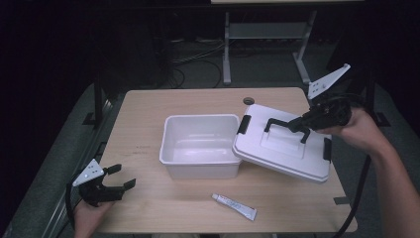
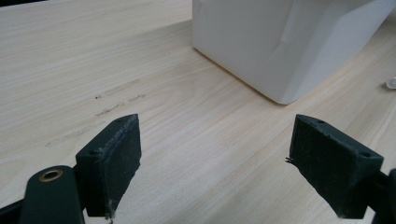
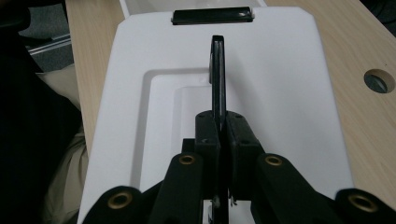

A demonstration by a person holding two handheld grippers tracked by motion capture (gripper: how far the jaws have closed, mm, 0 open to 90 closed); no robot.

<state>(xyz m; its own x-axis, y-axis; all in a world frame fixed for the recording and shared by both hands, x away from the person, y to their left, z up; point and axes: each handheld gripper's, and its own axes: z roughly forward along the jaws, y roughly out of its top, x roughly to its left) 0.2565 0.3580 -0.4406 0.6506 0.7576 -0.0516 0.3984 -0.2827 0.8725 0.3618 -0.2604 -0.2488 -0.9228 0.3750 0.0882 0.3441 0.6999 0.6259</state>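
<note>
A white open box (image 1: 200, 146) stands mid-table; its near corner (image 2: 280, 46) fills the upper right of the left gripper view. A white lid (image 1: 285, 148) with a black handle (image 1: 285, 124) and black side clips hangs tilted, its left edge over the box's right rim. My right gripper (image 1: 303, 124) is shut on the handle (image 3: 218, 70), which runs edge-on between the pads above the lid (image 3: 280, 93). My left gripper (image 1: 121, 176) rests open near the table's front left, its jaws (image 2: 217, 163) wide apart over bare wood.
A small white tube (image 1: 234, 206) lies near the front edge, right of centre; its cap end (image 2: 391, 83) peeks in at the right. A cable hole (image 1: 248, 100) sits at the table's back. Table legs and cables lie on the floor beyond.
</note>
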